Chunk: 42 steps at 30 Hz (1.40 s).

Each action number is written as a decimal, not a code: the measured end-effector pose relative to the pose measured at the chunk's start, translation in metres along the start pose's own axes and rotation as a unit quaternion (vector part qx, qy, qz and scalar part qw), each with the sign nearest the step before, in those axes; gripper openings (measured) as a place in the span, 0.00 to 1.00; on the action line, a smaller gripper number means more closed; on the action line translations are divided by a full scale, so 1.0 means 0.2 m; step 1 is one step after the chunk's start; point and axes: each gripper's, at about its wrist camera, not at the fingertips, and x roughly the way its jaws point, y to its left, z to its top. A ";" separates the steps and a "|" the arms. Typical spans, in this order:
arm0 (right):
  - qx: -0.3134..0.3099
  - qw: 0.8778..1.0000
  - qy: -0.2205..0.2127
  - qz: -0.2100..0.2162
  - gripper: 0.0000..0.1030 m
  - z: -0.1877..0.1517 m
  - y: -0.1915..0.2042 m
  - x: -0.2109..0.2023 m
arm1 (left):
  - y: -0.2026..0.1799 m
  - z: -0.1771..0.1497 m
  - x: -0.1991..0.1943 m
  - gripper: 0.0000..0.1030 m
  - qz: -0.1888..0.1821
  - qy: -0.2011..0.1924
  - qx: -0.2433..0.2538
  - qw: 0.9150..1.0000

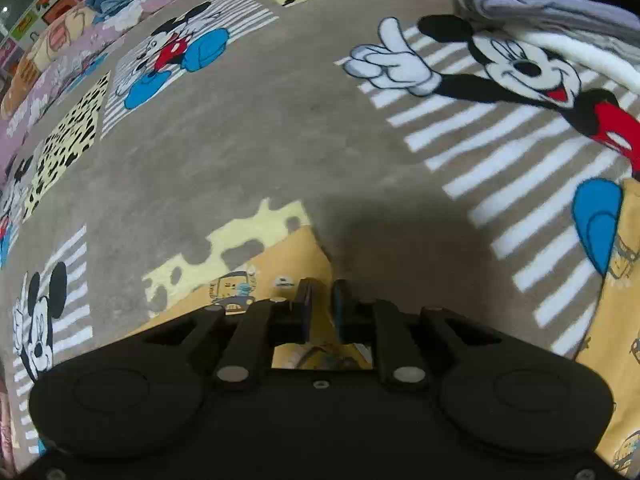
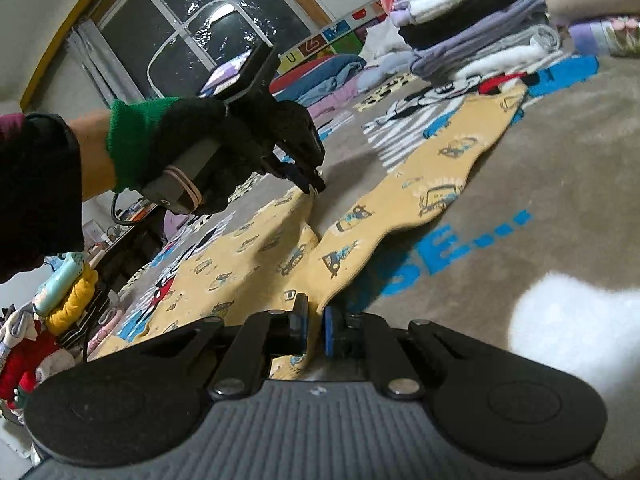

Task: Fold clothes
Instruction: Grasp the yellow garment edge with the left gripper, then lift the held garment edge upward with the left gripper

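Left gripper (image 2: 314,188) and right gripper (image 2: 316,320) each clamp the yellow car-print garment (image 2: 400,208), stretching toward upper right on the cartoon-mouse blanket (image 2: 560,152).

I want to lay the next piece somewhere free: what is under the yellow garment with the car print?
The yellow garment lies on a grey cartoon-mouse blanket, whose stripes and blue letters show around it. What the blanket carries beneath the cloth is covered.

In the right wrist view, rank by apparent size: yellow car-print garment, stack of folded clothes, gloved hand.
1. yellow car-print garment
2. and 3. stack of folded clothes and gloved hand: alike in picture; the hand is nearer, so unranked.
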 end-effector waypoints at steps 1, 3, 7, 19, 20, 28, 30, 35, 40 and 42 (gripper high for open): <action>-0.002 1.000 -0.001 0.000 0.09 0.00 0.00 0.00 | 0.03 0.00 -0.01 0.02 -0.009 -0.004 -0.011 1.000; -0.007 1.000 -0.003 0.000 0.08 0.00 0.00 -0.01 | 0.08 -0.01 -0.03 0.02 -0.029 -0.016 -0.034 0.999; -0.050 0.999 -0.017 0.003 0.07 0.01 0.06 -0.04 | 0.18 -0.04 -0.07 0.02 -0.060 -0.037 -0.071 0.995; -0.245 0.968 -0.046 0.034 0.06 -0.07 0.38 -0.07 | 0.44 -0.20 -0.09 0.02 -0.113 -0.106 -0.122 0.980; -0.258 0.964 -0.045 0.038 0.06 -0.08 0.41 -0.07 | 0.46 -0.21 -0.10 0.02 -0.117 -0.111 -0.125 0.979; -0.310 0.948 -0.027 0.057 0.05 -0.14 0.53 -0.01 | 0.58 -0.31 -0.11 0.02 -0.138 -0.149 -0.149 0.968; -0.319 0.946 -0.020 0.058 0.05 -0.15 0.55 0.00 | 0.61 -0.34 -0.10 0.02 -0.139 -0.154 -0.155 0.966; -0.341 0.938 -0.008 0.065 0.05 -0.19 0.61 0.03 | 0.66 -0.40 -0.07 0.02 -0.144 -0.160 -0.168 0.962; -0.350 0.934 -0.003 0.070 0.05 -0.21 0.65 0.04 | 0.70 -0.44 -0.04 0.02 -0.152 -0.167 -0.177 0.958; -0.348 0.934 0.001 0.078 0.05 -0.21 0.66 0.05 | 0.71 -0.44 -0.03 0.02 -0.155 -0.169 -0.181 0.956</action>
